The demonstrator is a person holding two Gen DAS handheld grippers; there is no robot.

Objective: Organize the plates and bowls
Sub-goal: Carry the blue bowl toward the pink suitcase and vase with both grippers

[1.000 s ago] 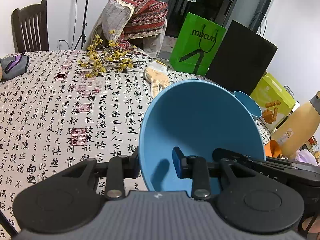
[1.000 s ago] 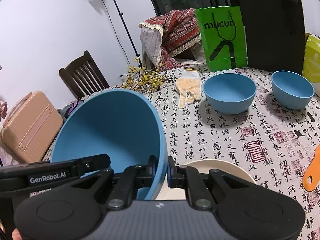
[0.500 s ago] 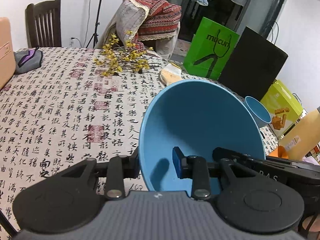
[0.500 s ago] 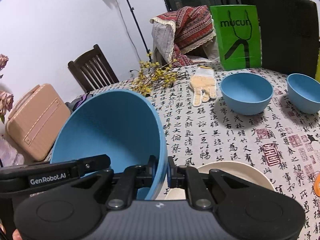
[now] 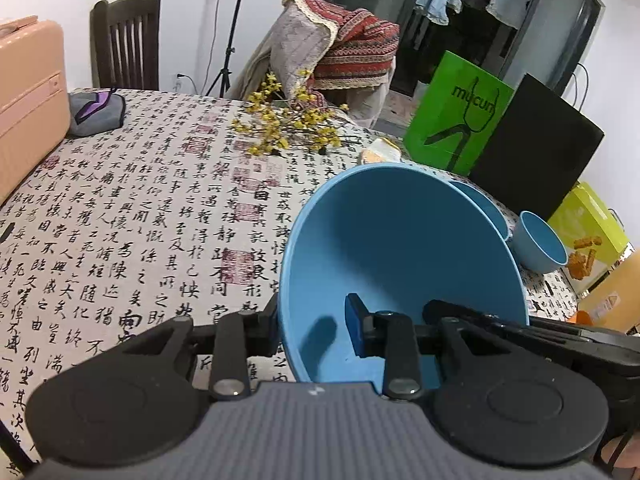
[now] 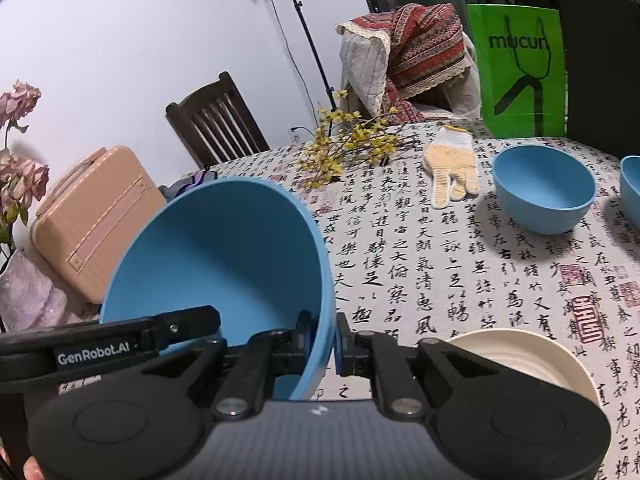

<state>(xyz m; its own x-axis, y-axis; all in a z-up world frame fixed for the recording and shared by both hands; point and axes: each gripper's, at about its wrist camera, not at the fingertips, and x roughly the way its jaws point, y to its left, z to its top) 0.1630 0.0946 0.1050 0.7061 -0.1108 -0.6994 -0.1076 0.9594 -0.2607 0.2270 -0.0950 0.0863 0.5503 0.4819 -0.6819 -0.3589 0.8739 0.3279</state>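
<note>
A large blue bowl (image 5: 400,248) hangs tilted above the table, held by both grippers. My left gripper (image 5: 314,324) straddles its left wall, one finger outside and one blue pad inside. My right gripper (image 6: 322,340) is shut on the right rim of the same large bowl (image 6: 224,248). In the right wrist view, the left gripper's finger (image 6: 180,328) reaches the bowl's far side. A medium blue bowl (image 6: 544,196) and another blue bowl (image 6: 632,188) stand upright at the table's right. Cream plates (image 6: 520,360) lie just right of my right gripper.
The table (image 5: 120,240) wears a calligraphy cloth. On it lie yellow flower branches (image 6: 352,144), a knitted glove (image 6: 452,172), a pink case (image 6: 92,220) and a grey pouch (image 5: 96,114). A green bag (image 6: 520,68), a black board (image 5: 536,148) and a chair (image 6: 216,124) stand behind.
Both grippers carried the large bowl leftward over the table together. The pink case came into the left wrist view, and the other bowls slid rightward in the right wrist view.
</note>
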